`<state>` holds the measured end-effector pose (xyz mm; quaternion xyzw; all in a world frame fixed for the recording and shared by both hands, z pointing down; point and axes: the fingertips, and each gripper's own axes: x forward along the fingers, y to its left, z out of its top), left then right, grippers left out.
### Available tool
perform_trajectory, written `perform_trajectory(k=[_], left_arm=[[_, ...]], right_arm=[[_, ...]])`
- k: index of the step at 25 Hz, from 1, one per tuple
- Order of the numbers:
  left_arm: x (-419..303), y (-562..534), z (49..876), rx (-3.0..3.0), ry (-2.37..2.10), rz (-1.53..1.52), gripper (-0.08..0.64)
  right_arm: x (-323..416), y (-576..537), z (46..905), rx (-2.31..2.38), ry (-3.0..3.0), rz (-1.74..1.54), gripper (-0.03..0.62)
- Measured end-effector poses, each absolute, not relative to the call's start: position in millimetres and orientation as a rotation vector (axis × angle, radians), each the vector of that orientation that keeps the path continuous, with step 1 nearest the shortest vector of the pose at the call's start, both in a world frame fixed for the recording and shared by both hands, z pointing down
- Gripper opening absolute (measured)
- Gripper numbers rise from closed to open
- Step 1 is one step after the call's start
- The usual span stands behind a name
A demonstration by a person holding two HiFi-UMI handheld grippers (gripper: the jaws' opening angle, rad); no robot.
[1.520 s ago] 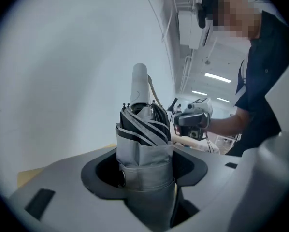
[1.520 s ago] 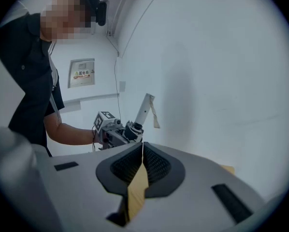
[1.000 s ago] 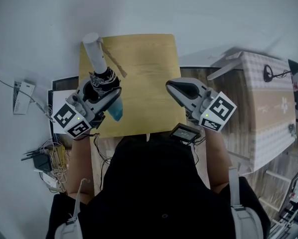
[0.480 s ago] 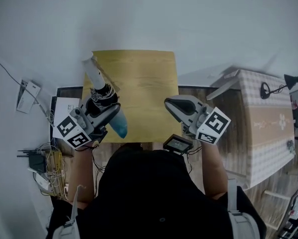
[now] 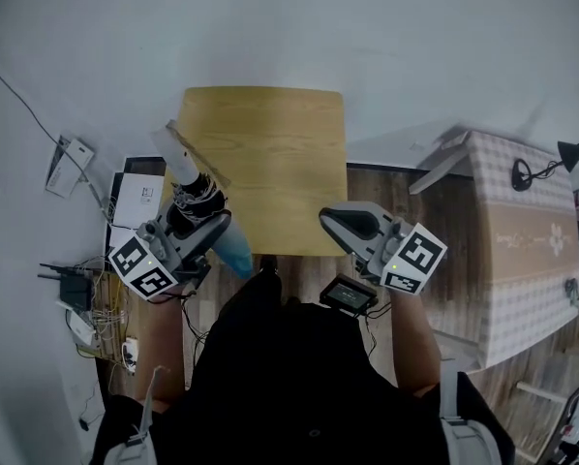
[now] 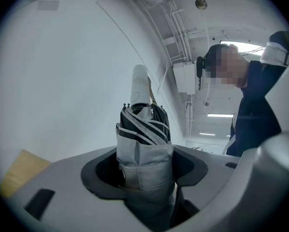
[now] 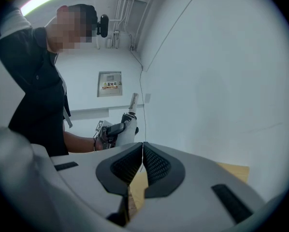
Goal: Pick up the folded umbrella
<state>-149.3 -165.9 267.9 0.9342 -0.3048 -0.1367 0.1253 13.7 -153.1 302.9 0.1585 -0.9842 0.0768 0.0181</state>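
The folded umbrella [image 6: 143,129] is clamped in the left gripper's [image 5: 207,226] jaws, held off the tabletop [image 5: 270,153] beside its near-left corner. The grip should be kept firm. The right gripper's [image 7: 143,162] jaws are closed on nothing.

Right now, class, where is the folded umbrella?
The folded umbrella sits at the left of the head view, clamped in the left gripper, by the wooden table's near left corner.
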Motion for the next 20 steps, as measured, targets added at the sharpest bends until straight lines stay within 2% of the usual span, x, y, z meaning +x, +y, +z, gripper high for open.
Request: perform_trajectory(k=[7,20], left_arm=[[-146.3,-104.2,277.3,2.661,-0.888,-0.394,0.278],[-157.3,-53.4,276.4,2.705,-0.795,-0.426,0.278]], right_arm=[[16.1,-91.9,322.5,0.466,-3.09,0.328,0.018],[-0.7,-46.6,320.0,0.517,-3.041,0.28,0.018]])
